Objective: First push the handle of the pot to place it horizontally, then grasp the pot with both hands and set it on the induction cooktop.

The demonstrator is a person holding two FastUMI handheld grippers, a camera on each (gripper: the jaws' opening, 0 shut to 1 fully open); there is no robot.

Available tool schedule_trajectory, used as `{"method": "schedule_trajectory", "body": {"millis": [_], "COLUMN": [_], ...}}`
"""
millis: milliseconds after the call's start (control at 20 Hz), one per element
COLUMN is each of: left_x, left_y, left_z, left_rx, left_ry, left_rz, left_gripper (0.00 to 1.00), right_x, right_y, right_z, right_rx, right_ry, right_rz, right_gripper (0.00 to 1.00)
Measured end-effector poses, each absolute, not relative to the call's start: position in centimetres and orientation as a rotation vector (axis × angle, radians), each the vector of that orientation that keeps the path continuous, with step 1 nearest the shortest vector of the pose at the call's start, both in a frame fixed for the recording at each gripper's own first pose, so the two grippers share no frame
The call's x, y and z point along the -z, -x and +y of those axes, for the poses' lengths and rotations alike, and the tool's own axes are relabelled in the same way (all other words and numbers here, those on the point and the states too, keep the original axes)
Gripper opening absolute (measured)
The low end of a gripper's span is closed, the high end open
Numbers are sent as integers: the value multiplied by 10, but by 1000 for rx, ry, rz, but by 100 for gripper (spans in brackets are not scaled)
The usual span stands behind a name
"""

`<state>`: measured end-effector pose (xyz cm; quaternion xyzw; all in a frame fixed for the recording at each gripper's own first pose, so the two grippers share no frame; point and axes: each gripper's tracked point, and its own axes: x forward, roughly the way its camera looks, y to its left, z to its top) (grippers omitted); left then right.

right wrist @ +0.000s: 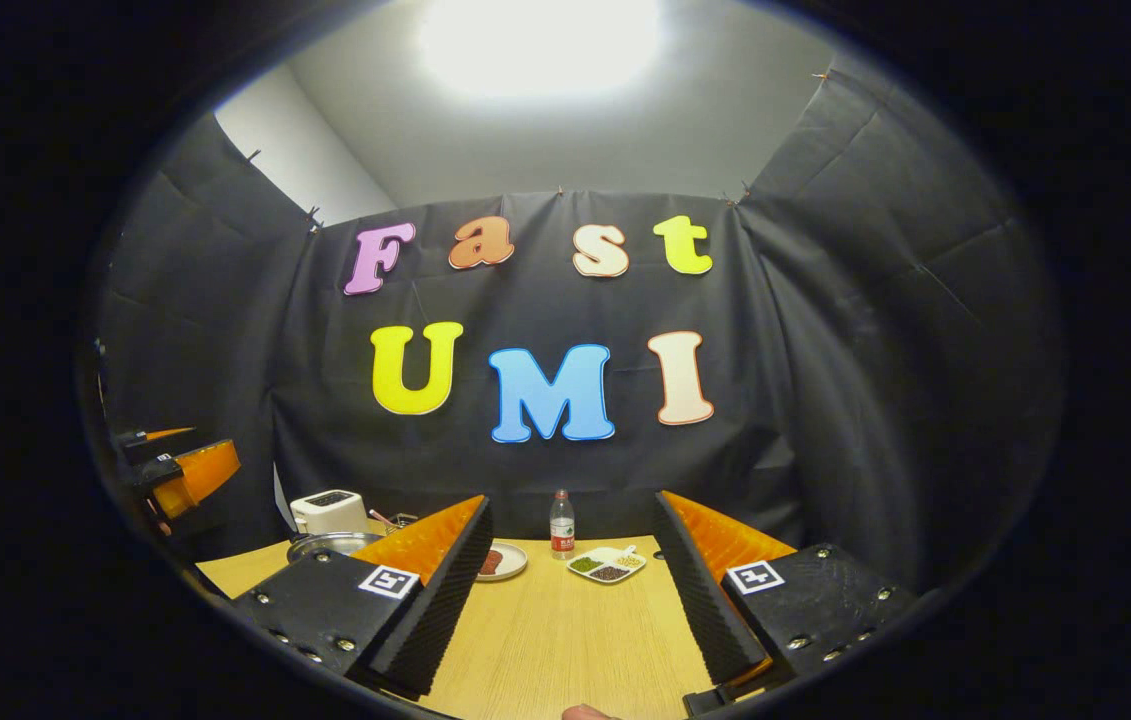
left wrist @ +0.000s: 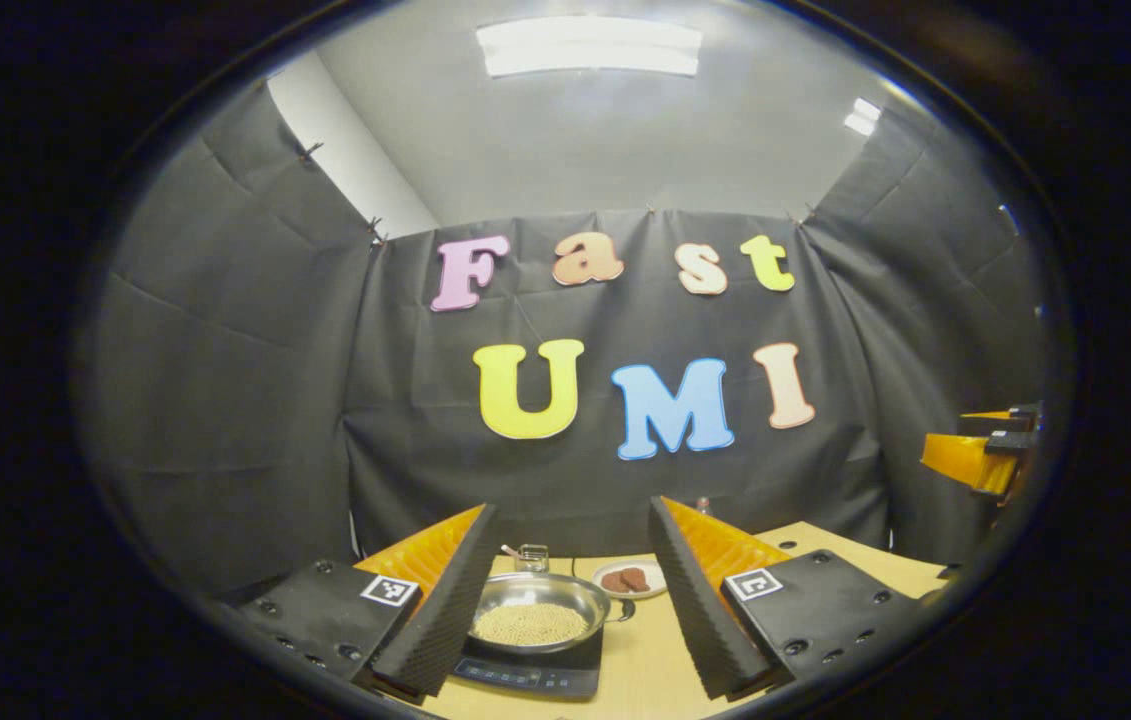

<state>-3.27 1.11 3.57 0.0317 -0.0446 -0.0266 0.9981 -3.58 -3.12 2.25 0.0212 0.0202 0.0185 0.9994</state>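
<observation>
Pot [left wrist: 537, 612] w/ beans on induction cooktop [left wrist: 531, 672]; left gripper [left wrist: 565, 600] & right gripper [right wrist: 570, 590] both apart, empty.

Black cloth [left wrist: 615, 470] hung as booth wall behind table [right wrist: 565, 640], creased, pinned along top edge. More cloth on both sides of table, angled inward. White wall [left wrist: 350, 150] above cloth at left corner. Pale ceiling [left wrist: 625, 140] overhead. Long light panel [left wrist: 590, 47] on ceiling, second smaller one [left wrist: 862, 115] toward right. Table top light wood grain.
</observation>
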Motion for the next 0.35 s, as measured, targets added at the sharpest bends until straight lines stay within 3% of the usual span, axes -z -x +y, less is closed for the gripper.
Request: {"method": "schedule_trajectory", "body": {"millis": [100,200,250,350], "left_x": [-37,-40,-39,-41], "left_y": [35,37,37,38], "left_z": [14,14,14,14], "left_rx": [47,52,54,61], "left_ry": [-71,-73,-73,-81], "left_rz": [-92,-98,-99,-106], "left_gripper": [92,96,92,96], "right_x": [-23,-24,-25,-26], "right_y": [34,32,32,31], "right_z": [-32,-33,-33,-32], "right_rx": [-35,-30,-28,-29], "right_ry": [-53,-58,-60,-61], "right_rz": [43,45,43,38], "right_gripper": [96,96,96,96]}}
